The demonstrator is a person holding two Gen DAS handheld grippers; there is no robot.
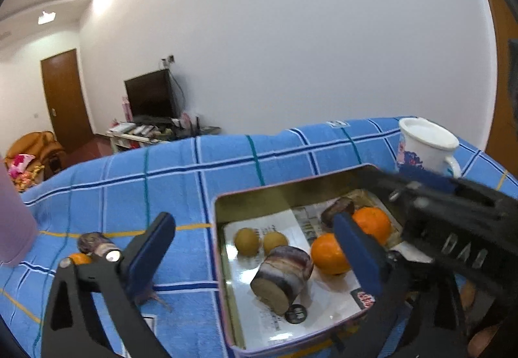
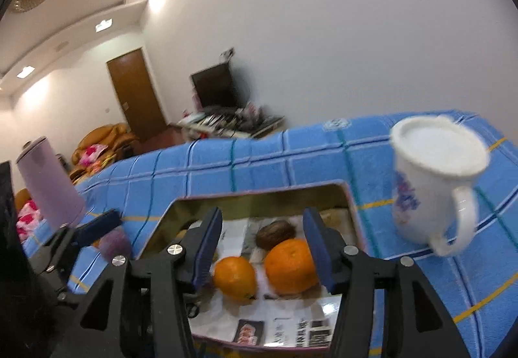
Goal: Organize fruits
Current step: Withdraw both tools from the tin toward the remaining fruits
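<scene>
A metal tin [image 1: 223, 196] lined with newspaper sits on the blue checked cloth. It holds two oranges [image 1: 328, 254] [image 1: 372, 223], two small yellow-brown fruits [image 1: 246, 240], a purple sugarcane piece [image 1: 281, 275] and a dark brown fruit [image 1: 338, 207]. My left gripper [image 1: 255, 251] is open and empty over the tin's left rim. My right gripper [image 2: 262, 248] is open and empty above the two oranges [image 2: 234, 278] [image 2: 291, 264]. Another cane piece [image 1: 92, 243] and a small orange [image 1: 79, 258] lie on the cloth left of the tin.
A white mug [image 2: 433, 183] stands right of the tin. A pink jug [image 2: 48, 183] stands at the left. The table's far edge runs behind the tin, with a TV stand and door beyond.
</scene>
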